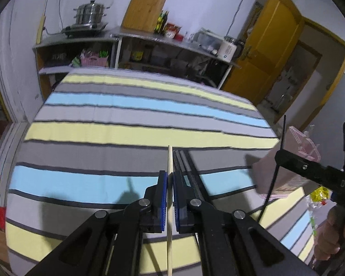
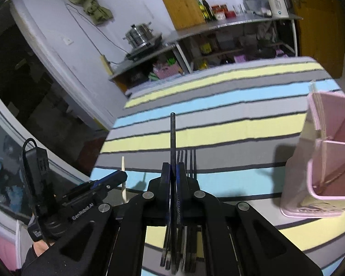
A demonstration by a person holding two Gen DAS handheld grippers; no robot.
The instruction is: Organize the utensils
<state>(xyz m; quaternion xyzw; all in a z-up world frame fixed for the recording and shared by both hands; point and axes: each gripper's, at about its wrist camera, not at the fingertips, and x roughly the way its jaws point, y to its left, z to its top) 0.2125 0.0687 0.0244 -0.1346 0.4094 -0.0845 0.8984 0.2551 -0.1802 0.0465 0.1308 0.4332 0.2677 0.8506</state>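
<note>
Left tool (image 1: 170,184) clamps your pale wooden chopstick (image 1: 170,161); right tool (image 2: 172,172) clamps black chopstick (image 2: 173,138). Remaining black chopsticks (image 1: 186,161) lie on striped table (image 1: 126,115) beneath both tools. Pink holder (image 2: 329,161) stands right of right tool.

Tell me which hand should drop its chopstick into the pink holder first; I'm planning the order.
Right, probably. The right gripper with its black chopstick is beside the pink holder; the left gripper is farther off.
</note>
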